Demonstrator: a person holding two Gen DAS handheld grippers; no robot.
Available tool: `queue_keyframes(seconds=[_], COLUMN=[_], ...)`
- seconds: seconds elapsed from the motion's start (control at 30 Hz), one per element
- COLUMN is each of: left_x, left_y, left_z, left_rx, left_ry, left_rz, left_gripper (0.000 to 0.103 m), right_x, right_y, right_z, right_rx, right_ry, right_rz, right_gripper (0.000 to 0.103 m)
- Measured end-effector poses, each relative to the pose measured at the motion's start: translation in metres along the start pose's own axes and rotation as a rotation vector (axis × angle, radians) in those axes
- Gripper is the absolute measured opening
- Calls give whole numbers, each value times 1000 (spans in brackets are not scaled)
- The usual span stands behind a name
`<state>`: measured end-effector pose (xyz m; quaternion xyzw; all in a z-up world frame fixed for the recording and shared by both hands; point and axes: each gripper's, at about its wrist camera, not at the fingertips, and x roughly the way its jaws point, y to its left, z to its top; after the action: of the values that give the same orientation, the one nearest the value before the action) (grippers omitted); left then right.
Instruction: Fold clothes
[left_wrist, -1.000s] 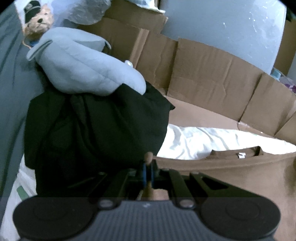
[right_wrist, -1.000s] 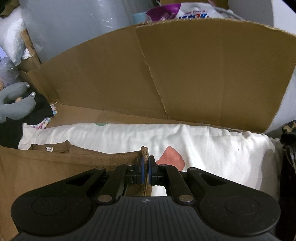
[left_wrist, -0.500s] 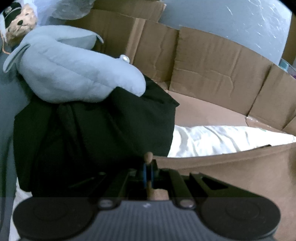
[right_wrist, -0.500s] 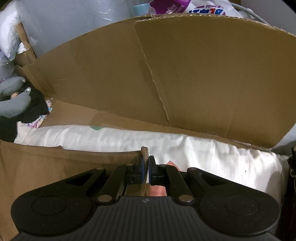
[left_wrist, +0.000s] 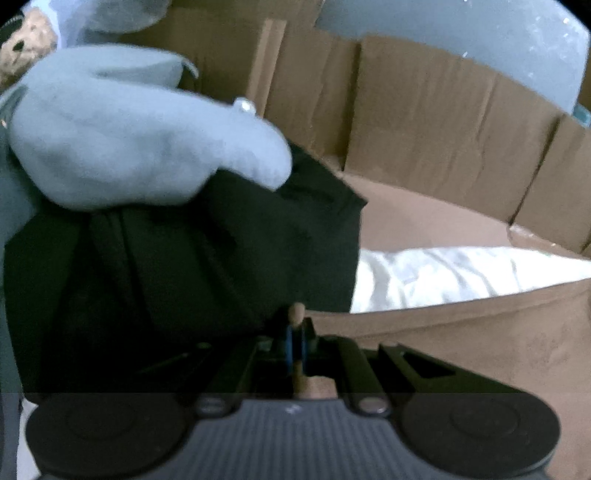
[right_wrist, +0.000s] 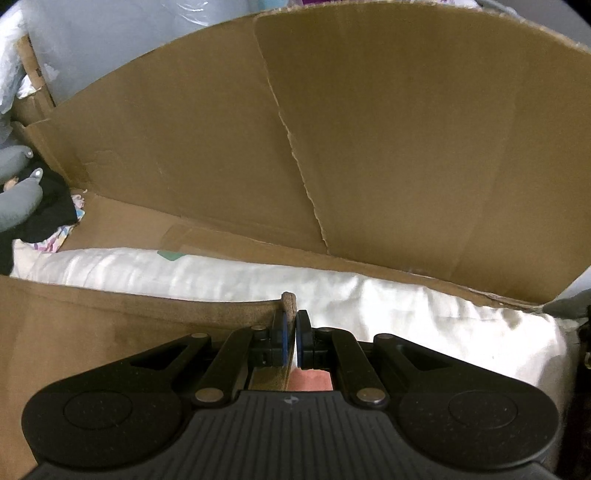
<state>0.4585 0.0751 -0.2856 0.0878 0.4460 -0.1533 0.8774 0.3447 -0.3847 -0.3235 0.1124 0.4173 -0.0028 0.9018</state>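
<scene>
A brown garment (left_wrist: 461, 339) is stretched between my two grippers over a white sheet (left_wrist: 443, 273). My left gripper (left_wrist: 295, 328) is shut on its left corner, with a nub of brown cloth sticking up between the blue pads. In the right wrist view the same brown garment (right_wrist: 110, 325) runs off to the left, and my right gripper (right_wrist: 291, 325) is shut on its right corner. The held edge hangs taut and nearly straight. The white sheet (right_wrist: 424, 310) shows beyond it, with a pink patch just under the right jaws.
Tall cardboard walls (right_wrist: 369, 147) ring the far side. At the left lie a heap of black clothing (left_wrist: 184, 266) and a pale blue plush toy (left_wrist: 129, 140), with a small teddy bear (left_wrist: 26, 40) behind. A dark object (right_wrist: 583, 332) sits at the right edge.
Both grippers carried the brown edge forward and slightly down, covering its collar and label and most of the pink patch. The cardboard and the plush toy loom closer.
</scene>
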Motion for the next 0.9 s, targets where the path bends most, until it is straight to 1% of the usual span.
queue_keyframes(seconds=[0.17, 0.2, 0.27, 0.3, 0.33, 0.37, 0.4, 0.43, 0.53, 0.67, 0.77, 0.9], left_x=[0, -3, -11, -16, -22, -27, -33, -38, -55, -78, -97, -127], left_y=[-2, -1, 1, 2, 3, 4, 6, 7, 12, 21, 27, 31], left_z=[-1, -1, -3, -4, -6, -8, -10, -13, -23, -38, -52, -76], left_rx=[-25, -30, -47, -53, -55, -57, -58, -57, -50, -60, -73, -66], left_ry=[-6, -7, -19, -26, -28, -31, -32, -29, -16, 4, 21, 40], left_rz=[1, 1, -2, -4, -7, -9, -12, -18, -37, -36, -45, -53], left_gripper=[12, 14, 18, 22, 26, 28, 33, 37, 38, 38, 38, 41], right_x=[7, 7, 5, 2, -2, -6, -12, -19, -38, -70, -94, -119], right_y=[7, 8, 7, 6, 4, 3, 2, 2, 0, -3, -10, -16], right_z=[1, 1, 2, 3, 3, 3, 2, 1, -4, -15, -29, -56], right_rx=[-16, -21, -15, -11, -6, -2, -2, -3, -4, -29, 1, 37], right_ry=[-19, -20, -16, -19, -22, -25, -32, -38, -34, -31, -35, -5], right_rz=[1, -4, -29, -27, -23, -19, -16, -13, 8, 18, 27, 30], right_gripper=[4, 5, 12, 14, 19, 28, 32, 34, 35, 35, 35, 35])
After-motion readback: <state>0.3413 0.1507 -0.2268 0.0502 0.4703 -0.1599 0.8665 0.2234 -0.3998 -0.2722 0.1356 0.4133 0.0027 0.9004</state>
